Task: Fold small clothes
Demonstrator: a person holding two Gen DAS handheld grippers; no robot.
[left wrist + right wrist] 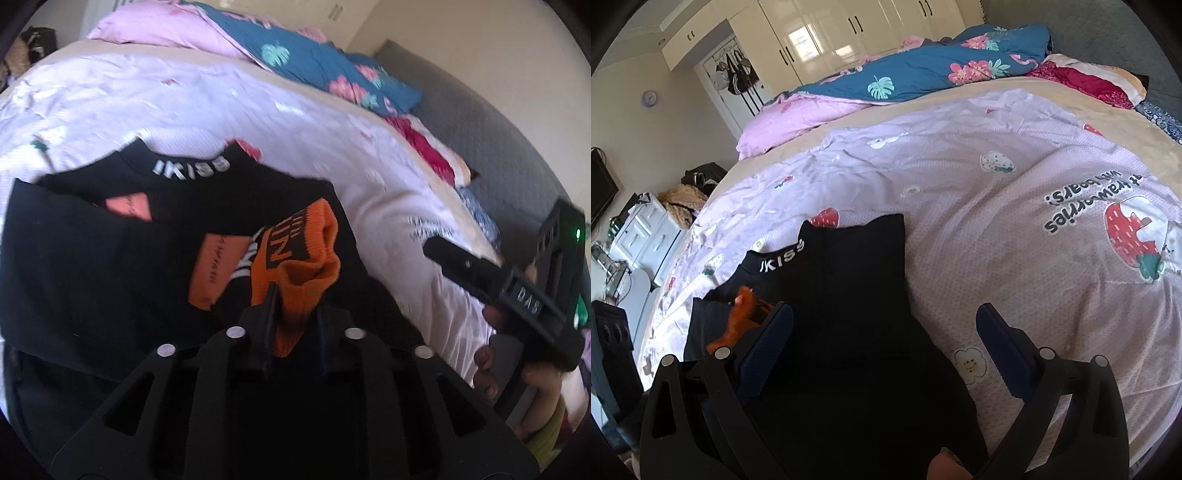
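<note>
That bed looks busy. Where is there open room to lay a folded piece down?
The widest bare stretch of the pink strawberry sheet lies between the black top and the rolled blue duvet. Another patch lies beside the strawberry print. It is crowded around the orange cuff held in the left gripper.

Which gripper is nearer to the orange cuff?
Left. The left gripper is shut on the orange cuff; the right gripper hangs open beside it, over the black garment, touching nothing.
</note>
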